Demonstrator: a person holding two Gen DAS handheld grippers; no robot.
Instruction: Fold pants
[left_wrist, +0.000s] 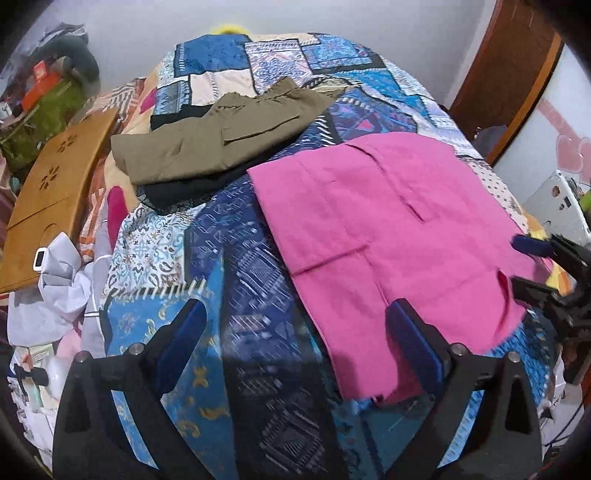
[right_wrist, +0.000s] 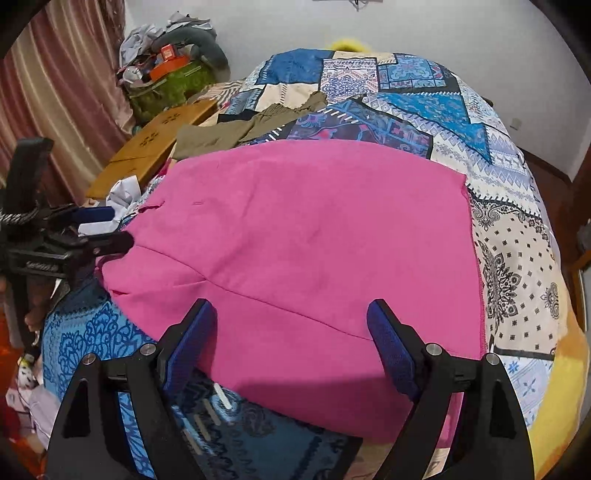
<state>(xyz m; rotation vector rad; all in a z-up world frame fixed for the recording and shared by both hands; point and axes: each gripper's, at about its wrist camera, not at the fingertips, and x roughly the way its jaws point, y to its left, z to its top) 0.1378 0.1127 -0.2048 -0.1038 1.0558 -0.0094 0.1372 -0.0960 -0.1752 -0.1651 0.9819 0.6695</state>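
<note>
Far left, beside the bed: wooden lap tray (left_wrist: 55, 192) lying flat, crumpled white cloth (left_wrist: 62, 280) below it. Clutter heap with a green bag (right_wrist: 173, 83) sits in the corner; only the right wrist view shows the pink curtain (right_wrist: 62, 92) behind it.

On the bed, patchwork quilt (left_wrist: 229, 258) covers everything. Left of centre lies an olive garment (left_wrist: 210, 144), folded, on top of something black. Left wrist view shows it whole; right wrist view catches only a strip past the pink edge.

Left gripper (left_wrist: 295, 321): jaws spread wide, nothing between them but quilt. Its right finger overlaps the near left corner of the pink pants (left_wrist: 388, 229); whether it touches the cloth, cannot tell.

Pink pants lie flat on the quilt, right of centre, partly folded. Left wrist view shows pocket slits and seams; right wrist view shows a smoother face with one long crease.

Right gripper (right_wrist: 291, 321): jaws wide apart over the near edge of the pants, cloth below, not pinched.

Far right, left wrist view only: wooden door frame (left_wrist: 517, 74), heart stickers on a wall.
</note>
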